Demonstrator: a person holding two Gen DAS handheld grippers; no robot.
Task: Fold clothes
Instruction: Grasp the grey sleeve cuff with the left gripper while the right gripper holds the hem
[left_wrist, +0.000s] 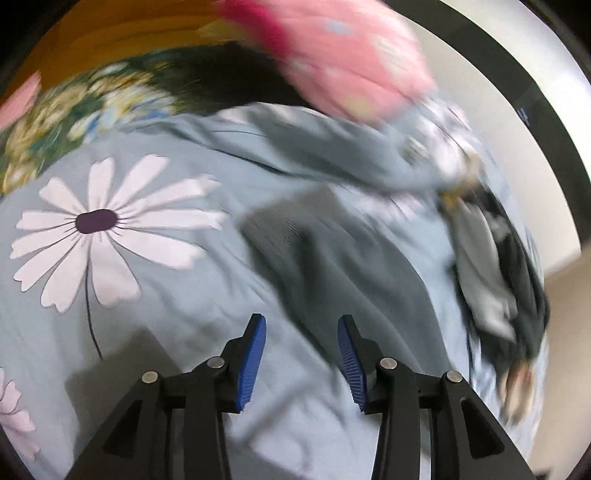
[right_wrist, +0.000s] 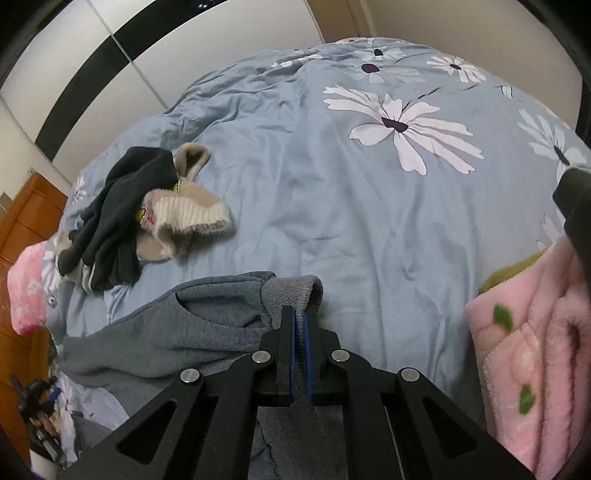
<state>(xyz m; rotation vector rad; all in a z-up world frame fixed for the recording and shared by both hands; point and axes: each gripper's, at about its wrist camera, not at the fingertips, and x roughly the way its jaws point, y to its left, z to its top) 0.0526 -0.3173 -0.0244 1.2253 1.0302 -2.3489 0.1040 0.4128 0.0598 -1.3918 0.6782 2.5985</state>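
The folding looks barely begun. The right hand-held gripper (right_wrist: 302, 325) is clamped on the cuff or hem edge of a grey sweater (right_wrist: 166, 328), which trails off to the left across the near part of the bed (right_wrist: 332, 206), rumpled and not yet laid flat. The left hand-held gripper (left_wrist: 301, 354) hangs over the bed with its jaws apart and nothing between them; its view is smeared by blur, but a grey garment (left_wrist: 332, 258) lies just ahead of it, probably the same sweater.

Farther left on the bed sits a heap of dark clothes (right_wrist: 118, 214) tangled with a cream knitted piece (right_wrist: 188, 218), all unfolded. A pink fleece item (right_wrist: 532, 362) lies at the near right and another pink one (right_wrist: 27, 288) at the far left edge; whether these are folded I cannot tell. No neat stack of finished clothes shows in either view, so nearly everything seems left to do.
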